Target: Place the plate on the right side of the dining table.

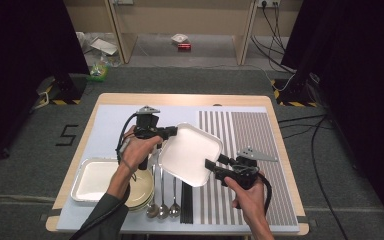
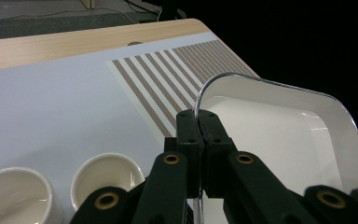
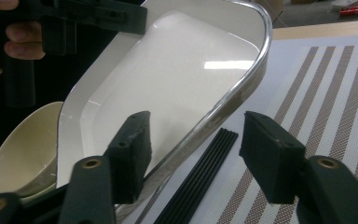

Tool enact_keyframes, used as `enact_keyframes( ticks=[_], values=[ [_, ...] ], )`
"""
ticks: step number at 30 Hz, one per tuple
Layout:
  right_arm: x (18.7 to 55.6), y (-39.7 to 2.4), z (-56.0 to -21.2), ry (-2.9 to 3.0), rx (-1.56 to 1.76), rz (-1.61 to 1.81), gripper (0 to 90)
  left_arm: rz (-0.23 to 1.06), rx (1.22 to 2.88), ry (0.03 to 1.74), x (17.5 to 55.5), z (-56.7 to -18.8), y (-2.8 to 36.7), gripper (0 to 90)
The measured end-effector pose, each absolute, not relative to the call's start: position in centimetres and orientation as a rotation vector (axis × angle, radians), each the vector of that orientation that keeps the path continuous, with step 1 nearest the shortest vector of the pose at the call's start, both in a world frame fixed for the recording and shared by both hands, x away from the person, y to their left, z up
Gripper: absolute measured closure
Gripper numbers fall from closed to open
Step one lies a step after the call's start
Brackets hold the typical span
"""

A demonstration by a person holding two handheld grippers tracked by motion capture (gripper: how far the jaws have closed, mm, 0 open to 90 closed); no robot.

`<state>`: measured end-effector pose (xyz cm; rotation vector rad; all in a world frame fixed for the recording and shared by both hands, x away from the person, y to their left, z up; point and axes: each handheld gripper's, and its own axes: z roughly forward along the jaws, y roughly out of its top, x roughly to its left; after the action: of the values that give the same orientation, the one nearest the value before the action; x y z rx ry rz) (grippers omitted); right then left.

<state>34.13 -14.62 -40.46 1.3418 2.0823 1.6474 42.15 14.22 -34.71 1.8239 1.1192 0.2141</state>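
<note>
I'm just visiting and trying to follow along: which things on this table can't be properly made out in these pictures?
- Cream bowl, high view: largely covered by the person's left forearm and the second tray.
- Chopsticks, high view: upper ends hidden under the lifted white tray.
- Spoons, high view: too small to count surely.
- Two cups, left gripper view: cut off by the bottom edge and jaws.

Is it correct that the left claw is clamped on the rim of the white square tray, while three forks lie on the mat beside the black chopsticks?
Not quite: they are spoons, not forks; the high view shows three round bowls at their ends. The rest stands: the left claw is clamped on the rim of the white square tray, and the black chopsticks lie beside the spoons.
</note>
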Motion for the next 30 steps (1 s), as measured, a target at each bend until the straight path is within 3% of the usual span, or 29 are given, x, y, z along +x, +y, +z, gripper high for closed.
enact_keyframes(
  ticks=[15, 22, 30],
  values=[
    [34.7, -15.6, -40.4, 1.912, 1.386, 1.717, 75.5, 0.179, 1.849, 1.098, 41.7, -35.2, 13.9, 87.9],
    [35.2, -16.2, -40.2, 1.869, 1.386, 1.742, 78.7, 0.172, 1.851, 1.100, 41.8, -35.4, 13.7, 86.5],
    [35.9, -17.1, -39.9, 1.869, 1.382, 1.722, 79.4, 0.106, 1.863, 1.075, 41.5, -35.1, 13.8, 64.5]
  ],
)
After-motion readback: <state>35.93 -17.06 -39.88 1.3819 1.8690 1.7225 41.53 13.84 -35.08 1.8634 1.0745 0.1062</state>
